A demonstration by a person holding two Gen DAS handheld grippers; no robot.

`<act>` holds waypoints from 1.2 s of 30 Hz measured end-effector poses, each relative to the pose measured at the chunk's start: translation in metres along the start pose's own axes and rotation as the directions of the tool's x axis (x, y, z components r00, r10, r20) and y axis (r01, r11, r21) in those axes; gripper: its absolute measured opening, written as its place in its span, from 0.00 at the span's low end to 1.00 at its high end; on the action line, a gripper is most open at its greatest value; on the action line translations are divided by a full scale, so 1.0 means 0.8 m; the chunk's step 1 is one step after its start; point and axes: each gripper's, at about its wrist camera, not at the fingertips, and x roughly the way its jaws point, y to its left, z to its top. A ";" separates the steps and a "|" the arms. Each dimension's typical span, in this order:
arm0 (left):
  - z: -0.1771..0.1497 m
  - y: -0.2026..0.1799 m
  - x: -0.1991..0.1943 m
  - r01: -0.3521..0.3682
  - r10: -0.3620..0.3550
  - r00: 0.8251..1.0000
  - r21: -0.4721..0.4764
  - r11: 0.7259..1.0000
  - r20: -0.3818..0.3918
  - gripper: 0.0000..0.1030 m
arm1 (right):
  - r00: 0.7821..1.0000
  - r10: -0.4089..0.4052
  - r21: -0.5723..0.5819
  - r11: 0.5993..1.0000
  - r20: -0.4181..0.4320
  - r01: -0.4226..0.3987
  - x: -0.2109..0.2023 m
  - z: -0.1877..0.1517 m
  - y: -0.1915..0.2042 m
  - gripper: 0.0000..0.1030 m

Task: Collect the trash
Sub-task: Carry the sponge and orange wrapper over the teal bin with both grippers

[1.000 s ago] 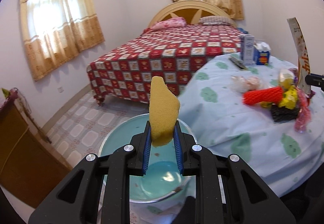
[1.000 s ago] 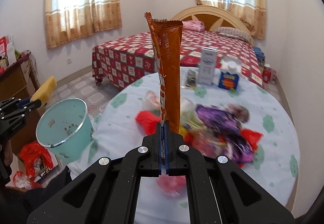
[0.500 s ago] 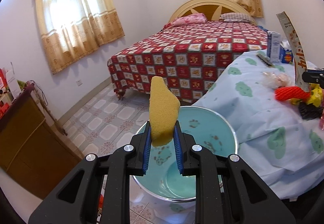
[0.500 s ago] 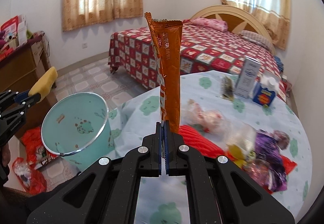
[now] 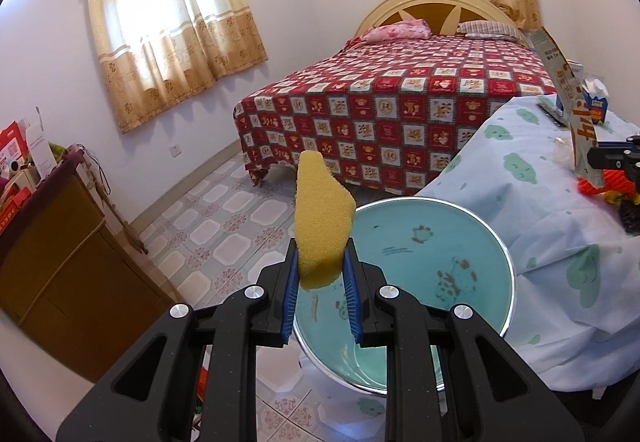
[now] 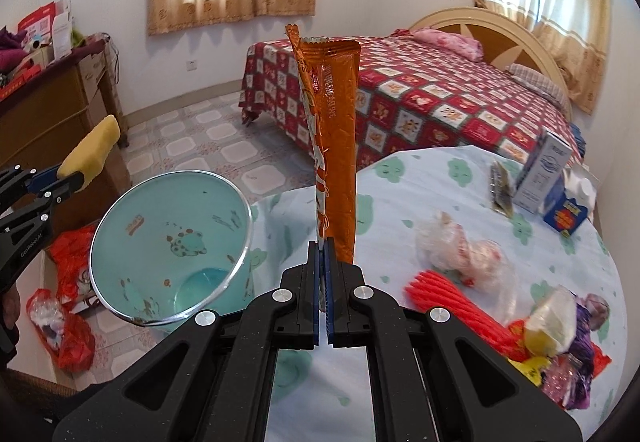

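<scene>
My left gripper (image 5: 320,262) is shut on a yellow sponge (image 5: 322,218) and holds it upright just left of the rim of the teal trash bin (image 5: 440,242), which stands on the floor beside the table. My right gripper (image 6: 324,250) is shut on a long orange snack wrapper (image 6: 334,138) that stands upright over the table's left edge, right of the bin (image 6: 168,238). The left gripper and sponge (image 6: 90,152) show at the left of the right wrist view. The wrapper (image 5: 568,98) shows at the right of the left wrist view.
The round table (image 6: 420,194) with a light cloth carries a pile of wrappers (image 6: 560,330), a red mesh sleeve (image 6: 456,294), a clear bag (image 6: 460,246), and boxes (image 6: 544,170) at the back. A bed (image 5: 400,102) stands behind. A wooden cabinet (image 5: 52,242) is left. Red bags (image 6: 68,314) lie on the floor.
Both grippers have swung left toward the bin. The bin now looms larger in both views, and the trash pile has slid to the right.
</scene>
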 end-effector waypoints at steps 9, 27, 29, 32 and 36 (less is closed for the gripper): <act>-0.003 0.014 0.010 -0.019 0.018 1.000 -0.020 1.000 -0.017 0.20 | 1.000 0.022 -0.036 0.999 -0.012 -0.023 0.018 0.015 0.024 0.03; -0.005 0.031 0.020 -0.052 0.050 0.998 -0.049 0.997 -0.045 0.20 | 0.997 0.063 -0.110 0.992 -0.048 -0.068 0.046 0.029 0.075 0.03; -0.004 0.032 0.020 -0.051 0.049 0.998 -0.049 0.997 -0.044 0.20 | 0.996 0.067 -0.115 0.991 -0.051 -0.073 0.048 0.029 0.079 0.03; -0.004 0.030 0.020 -0.048 0.046 0.998 -0.049 0.998 -0.042 0.20 | 0.996 0.071 -0.122 0.989 -0.058 -0.078 0.050 0.028 0.083 0.03; -0.004 0.027 0.019 -0.040 0.038 0.998 -0.049 0.998 -0.042 0.20 | 0.995 0.073 -0.128 0.988 -0.063 -0.080 0.052 0.027 0.086 0.03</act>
